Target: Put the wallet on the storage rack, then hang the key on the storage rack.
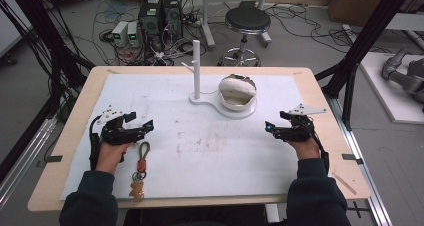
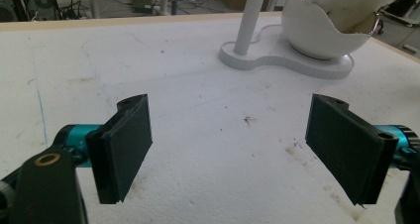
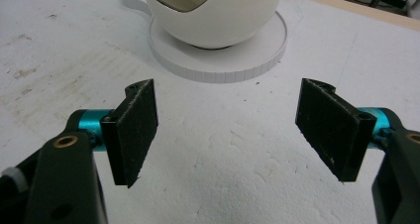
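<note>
My left gripper [image 1: 142,122] rests low over the white mat [image 1: 215,156] at the left, jaws open and empty [image 2: 233,149]. At the right, my right gripper [image 1: 269,127] also stands open with nothing between its pads [image 3: 228,135]. A keyring with a braided loop, a red piece and a small brown figure [image 1: 140,170] lies on the mat just right of my left hand. Beyond both grippers stands a white stand [image 1: 222,105] with an upright post [image 1: 196,68] and an egg-shaped white bowl [image 1: 236,92] [image 2: 324,28] [image 3: 213,13]; a metal watch band [image 1: 244,78] shows at its far rim.
The wooden table [image 1: 330,136] borders the mat on all sides. Behind it on the floor are a black stool [image 1: 247,23], computer boxes [image 1: 160,16] and tangled cables. Black frame posts rise at both sides of the table.
</note>
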Motion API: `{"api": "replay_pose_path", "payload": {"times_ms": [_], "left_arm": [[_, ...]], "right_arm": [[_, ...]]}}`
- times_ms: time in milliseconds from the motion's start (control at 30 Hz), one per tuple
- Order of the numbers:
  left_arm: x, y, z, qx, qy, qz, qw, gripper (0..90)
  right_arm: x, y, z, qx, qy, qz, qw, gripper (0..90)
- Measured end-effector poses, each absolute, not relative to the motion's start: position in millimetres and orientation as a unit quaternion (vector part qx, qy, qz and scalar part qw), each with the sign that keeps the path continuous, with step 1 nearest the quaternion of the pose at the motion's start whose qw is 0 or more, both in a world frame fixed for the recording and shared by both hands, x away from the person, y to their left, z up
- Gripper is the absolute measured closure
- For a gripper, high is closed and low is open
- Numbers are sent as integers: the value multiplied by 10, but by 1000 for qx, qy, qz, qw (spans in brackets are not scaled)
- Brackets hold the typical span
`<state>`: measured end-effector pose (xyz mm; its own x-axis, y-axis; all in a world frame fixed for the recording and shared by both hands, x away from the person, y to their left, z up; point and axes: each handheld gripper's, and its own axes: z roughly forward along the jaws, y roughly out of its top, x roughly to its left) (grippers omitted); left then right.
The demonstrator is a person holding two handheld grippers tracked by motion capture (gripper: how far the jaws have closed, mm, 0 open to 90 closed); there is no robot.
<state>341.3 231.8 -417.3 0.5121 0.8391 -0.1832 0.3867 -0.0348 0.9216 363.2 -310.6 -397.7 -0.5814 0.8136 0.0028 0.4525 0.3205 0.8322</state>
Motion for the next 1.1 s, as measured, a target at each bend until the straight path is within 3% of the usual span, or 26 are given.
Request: {"api": "replay_pose_path", "payload": {"times_ms": [767, 1100], "left_arm": [[3334, 2284, -4162, 688, 445, 216, 531, 181], [3241, 2324, -4149, 688, 454, 195, 532, 181]], "right_arm": [[3543, -3153, -3934, 401, 773, 433, 232, 248], [3564, -3165, -3952, 403, 773, 432, 232, 250]]}}
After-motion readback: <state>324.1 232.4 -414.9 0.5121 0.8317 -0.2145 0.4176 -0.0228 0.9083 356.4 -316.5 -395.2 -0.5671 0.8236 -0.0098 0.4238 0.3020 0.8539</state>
